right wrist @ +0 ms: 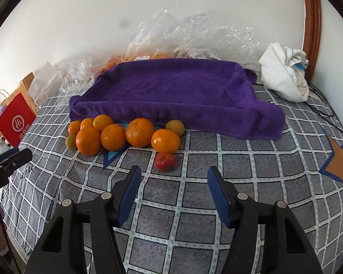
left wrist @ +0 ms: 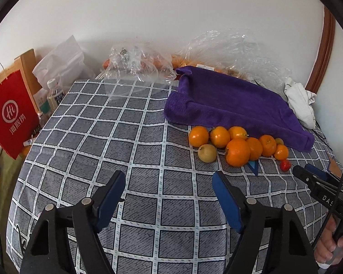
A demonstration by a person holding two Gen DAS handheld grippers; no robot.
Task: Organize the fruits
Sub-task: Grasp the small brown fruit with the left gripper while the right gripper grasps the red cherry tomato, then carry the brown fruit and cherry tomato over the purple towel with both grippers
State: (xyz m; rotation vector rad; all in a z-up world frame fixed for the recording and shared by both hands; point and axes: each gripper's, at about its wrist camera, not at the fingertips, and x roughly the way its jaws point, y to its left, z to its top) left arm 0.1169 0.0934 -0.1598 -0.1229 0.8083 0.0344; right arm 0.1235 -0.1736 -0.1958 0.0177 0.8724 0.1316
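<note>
Right claw (right wrist: 173, 182) just short of strawberry (right wrist: 164, 161)

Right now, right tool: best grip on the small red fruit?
Take the small red fruit across its round middle, coming from the near side and above. It sits alone on the checked cloth, clear of the oranges, just ahead of the open right tool, so both pads should fit.
</note>
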